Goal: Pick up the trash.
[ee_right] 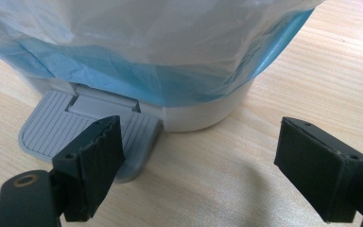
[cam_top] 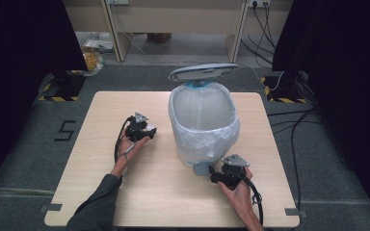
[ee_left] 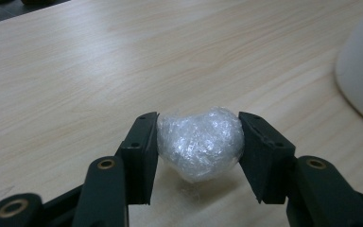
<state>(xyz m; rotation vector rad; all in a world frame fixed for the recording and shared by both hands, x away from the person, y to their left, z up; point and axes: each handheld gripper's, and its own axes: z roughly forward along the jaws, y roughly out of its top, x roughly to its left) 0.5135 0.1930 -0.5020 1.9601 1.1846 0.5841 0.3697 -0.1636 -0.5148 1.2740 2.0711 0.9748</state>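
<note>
We have the left gripper (ee_left: 198, 142) clamped on a ball of crumpled plastic wrap (ee_left: 199, 143), one pad on each flank, with the ball low over the table (ee_left: 75, 71) to the left of the bin (cam_top: 203, 126). From the left gripper view we cannot quite tell whether the ball is resting on the wood or just clear of it. The right gripper (ee_right: 217, 170) has its jaws spread wide with nothing between them, one jaw pressing on the grey pedal (ee_right: 59, 132) at the foot of the bin, and the lid (cam_top: 204, 72) stands raised behind the open mouth. The step in hand looks to us like carrying the ball over to the bin and dropping it in. To do it well, we should hold the squeeze firm but not crushing, since the wrap is springy and could slip out sideways. We should lift straight up first, high enough to clear the rim and the white bag (cam_top: 207, 137) draped over it, then move across until the ball hangs over the middle of the opening. The right hand ought to keep steady weight on the pedal, or the lid may fall before we let go. We open the left jaws once the ball is well inside the rim line.
</note>
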